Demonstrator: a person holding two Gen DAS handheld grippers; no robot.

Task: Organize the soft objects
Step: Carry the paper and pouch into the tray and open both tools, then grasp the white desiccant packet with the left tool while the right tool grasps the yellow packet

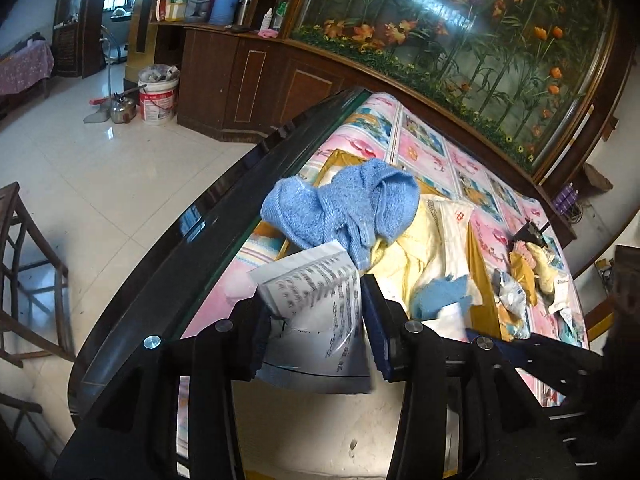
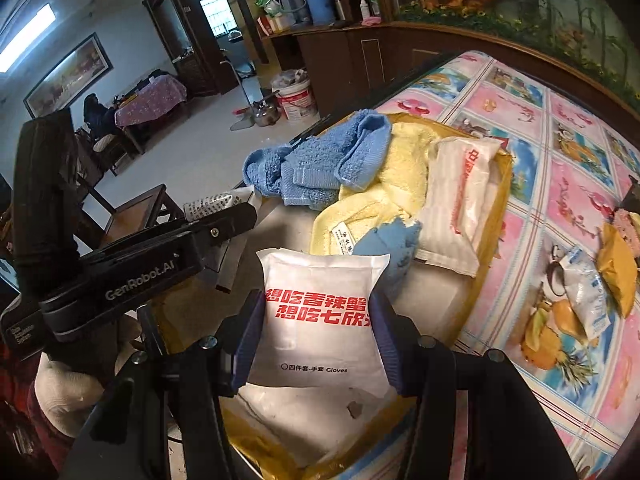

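Note:
My left gripper (image 1: 314, 296) is shut on a white packet with black print (image 1: 316, 320), held over the near end of a yellow-brown box (image 1: 476, 256). In the right wrist view the left gripper (image 2: 248, 208) shows from the side, with that packet (image 2: 216, 202) sticking out past its tip. My right gripper (image 2: 316, 300) is shut on a white packet with red letters (image 2: 320, 320), also above the box (image 2: 506, 176). Inside lie a blue towel (image 2: 324, 160), a yellow towel (image 2: 384, 188), a small blue cloth (image 2: 388, 244) and a white bag with red print (image 2: 468, 192).
The box sits on a table with a pink and blue picture cloth (image 2: 560, 168) and a dark rim (image 1: 200, 248). Crumpled wrappers (image 2: 584, 300) and a mustard packet (image 2: 618, 276) lie to the right. A wooden chair (image 1: 28, 272) and a white bucket (image 1: 158, 100) stand on the floor.

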